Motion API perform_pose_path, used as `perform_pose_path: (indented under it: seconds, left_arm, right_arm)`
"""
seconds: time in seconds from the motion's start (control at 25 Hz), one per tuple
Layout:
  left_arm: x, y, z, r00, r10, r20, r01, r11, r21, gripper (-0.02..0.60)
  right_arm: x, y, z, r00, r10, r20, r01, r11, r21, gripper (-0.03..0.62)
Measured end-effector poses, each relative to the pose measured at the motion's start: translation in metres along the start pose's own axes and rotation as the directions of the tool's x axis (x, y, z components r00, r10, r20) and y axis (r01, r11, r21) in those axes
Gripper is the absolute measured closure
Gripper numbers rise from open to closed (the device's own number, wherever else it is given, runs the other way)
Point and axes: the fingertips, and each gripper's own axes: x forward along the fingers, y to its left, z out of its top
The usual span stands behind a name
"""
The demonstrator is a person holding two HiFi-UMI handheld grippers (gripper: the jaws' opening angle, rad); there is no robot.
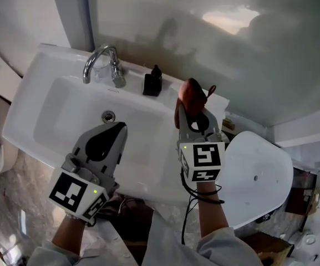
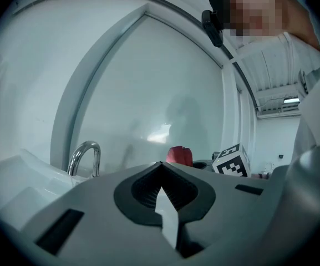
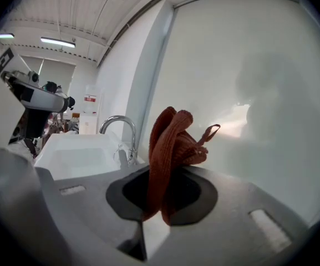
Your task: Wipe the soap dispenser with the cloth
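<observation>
Our right gripper (image 1: 193,116) pinches the cloth (image 1: 192,93) mid-frame, with the soap dispenser (image 1: 152,81) just upper left of it. The left gripper (image 1: 115,129) is pressed together, and the dispenser's details are too dark to make out.

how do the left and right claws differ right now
The right claw is shut on the red cloth; the left claw is shut on nothing. The right claw sits by the right edge of the sink; the left claw hangs over its middle. Both are grey with marker cubes.

We can read no words, brands or numbers; a small white notice (image 3: 90,103) with a red mark is too blurred.
</observation>
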Motion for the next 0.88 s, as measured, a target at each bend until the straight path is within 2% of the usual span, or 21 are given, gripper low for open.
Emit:
perform_pose_path:
  seconds: [0.16, 0.36, 0.6, 0.88]
  left_arm:
    - [0.008, 0.011, -0.002, 1.000, -0.014, -0.001, 0.014, 1.000, -0.007, 0.584]
    - [0.008, 0.023, 0.001, 1.000, 0.002, 0.016, -0.001, 0.999, -0.043, 0.584]
    - [0.011, 0.030, 0.002, 1.000, 0.002, 0.013, -0.002, 1.000, -0.028, 0.584]
    - [0.008, 0.044, 0.004, 0.999, 0.045, 0.026, -0.044, 0.997, -0.058, 0.584]
  right_arm:
    - [0.031, 0.001, -0.009, 1.000, -0.002, -0.029, 0.001, 0.999, -0.037, 0.539]
    - [0.064, 0.003, -0.015, 0.998, -0.002, -0.069, -0.005, 0.995, -0.103, 0.539]
    - [0.103, 0.004, -0.029, 0.994, 0.019, -0.110, -0.032, 0.992, -0.122, 0.539]
    - [0.133, 0.015, -0.044, 0.986, 0.054, -0.160, -0.088, 0.973, -0.214, 0.539]
